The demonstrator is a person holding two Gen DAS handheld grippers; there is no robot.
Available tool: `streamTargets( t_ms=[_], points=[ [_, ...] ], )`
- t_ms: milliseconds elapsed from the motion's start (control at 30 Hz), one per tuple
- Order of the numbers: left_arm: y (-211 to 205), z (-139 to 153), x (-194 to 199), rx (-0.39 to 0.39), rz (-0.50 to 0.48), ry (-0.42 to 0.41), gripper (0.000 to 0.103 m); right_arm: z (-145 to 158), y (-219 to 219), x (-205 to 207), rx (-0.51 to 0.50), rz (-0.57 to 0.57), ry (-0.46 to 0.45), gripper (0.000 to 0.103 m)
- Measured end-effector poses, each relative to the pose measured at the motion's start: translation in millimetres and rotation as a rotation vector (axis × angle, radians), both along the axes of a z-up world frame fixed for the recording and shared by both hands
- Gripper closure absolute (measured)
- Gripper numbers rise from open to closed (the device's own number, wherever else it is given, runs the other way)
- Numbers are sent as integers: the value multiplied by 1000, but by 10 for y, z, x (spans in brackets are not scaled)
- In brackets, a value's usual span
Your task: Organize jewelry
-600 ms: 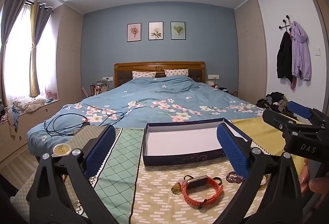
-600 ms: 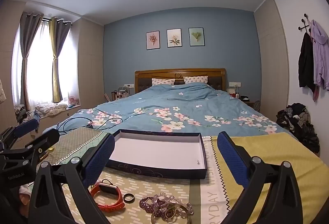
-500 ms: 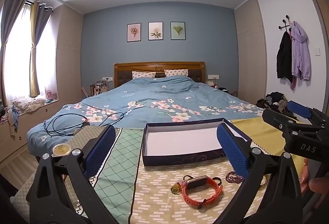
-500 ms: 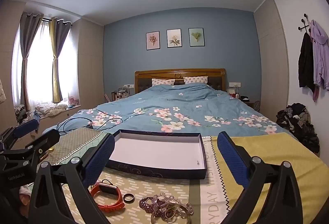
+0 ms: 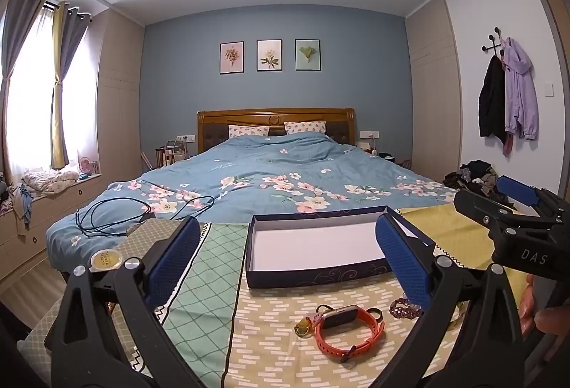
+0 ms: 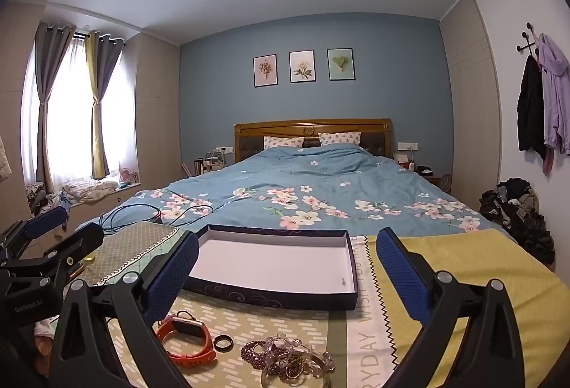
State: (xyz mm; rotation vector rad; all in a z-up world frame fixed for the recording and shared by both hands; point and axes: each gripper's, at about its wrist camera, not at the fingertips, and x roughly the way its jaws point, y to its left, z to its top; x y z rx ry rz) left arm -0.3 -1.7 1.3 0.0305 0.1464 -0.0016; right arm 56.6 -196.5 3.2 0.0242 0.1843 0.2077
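Orange watch (image 5: 347, 327) unmoved; both claws stay spread wide.

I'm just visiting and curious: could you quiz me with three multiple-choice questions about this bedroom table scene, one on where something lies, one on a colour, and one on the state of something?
1. Where does the dark ring lie?
A. Inside the box
B. On the cloth between the watch and the bead bracelets
C. On the bed

2. What colour is the watch strap?
A. Orange
B. Green
C. White

3. How does the navy box stand?
A. Closed with a lid
B. Open and filled with bracelets
C. Open, almost bare inside

Answers:
1. B: the ring sits on the patterned cloth, with the bead bracelets on its other side.
2. A: the band is plainly orange.
3. C: no lid, only one tiny item on its white floor.
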Motion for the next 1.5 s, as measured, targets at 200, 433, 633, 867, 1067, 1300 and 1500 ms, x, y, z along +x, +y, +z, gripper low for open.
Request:
streamTargets(
  t_ms=[200, 433, 633, 867, 1067, 1300, 1500],
  points=[
    [1, 0, 0, -1, 0, -1, 6, -1, -17, -17, 2, 3, -3, 7],
    [-30, 4, 11, -1, -1, -1, 6, -4, -7, -19, 1, 2, -3, 7],
    [-21, 0, 5, -3, -2, -1, 6, -7, 11, -23, 1, 1, 0, 7],
    [-48, 17, 14, -5, -3, 0, 6, -23, 19, -15, 1, 0, 1, 7],
    [-23, 44, 7, -6, -4, 1, 6, -18, 20, -19, 2, 0, 5, 7],
    [-15, 36, 10, -6, -4, 2, 6, -18, 12, -12, 5, -2, 9, 7],
    [-15, 26, 12, -6, -4, 3, 6, -21, 9, -10, 8, 0, 13, 7]
  ],
)
